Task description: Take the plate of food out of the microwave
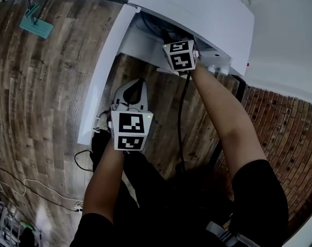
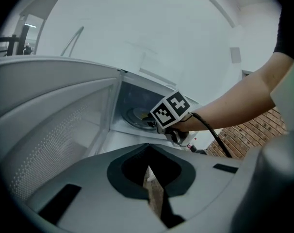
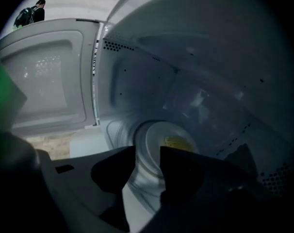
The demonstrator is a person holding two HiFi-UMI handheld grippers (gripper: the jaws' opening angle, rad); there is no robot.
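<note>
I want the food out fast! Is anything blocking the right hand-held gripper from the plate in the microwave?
Nothing visible does. The door stands open, and the open right hand-held gripper faces the plate directly.

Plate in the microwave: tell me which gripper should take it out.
Right. The right gripper is at the microwave opening, jaws apart, with the plate straight ahead of them. The left gripper is shut and sits outside, lower down by the open door.
</note>
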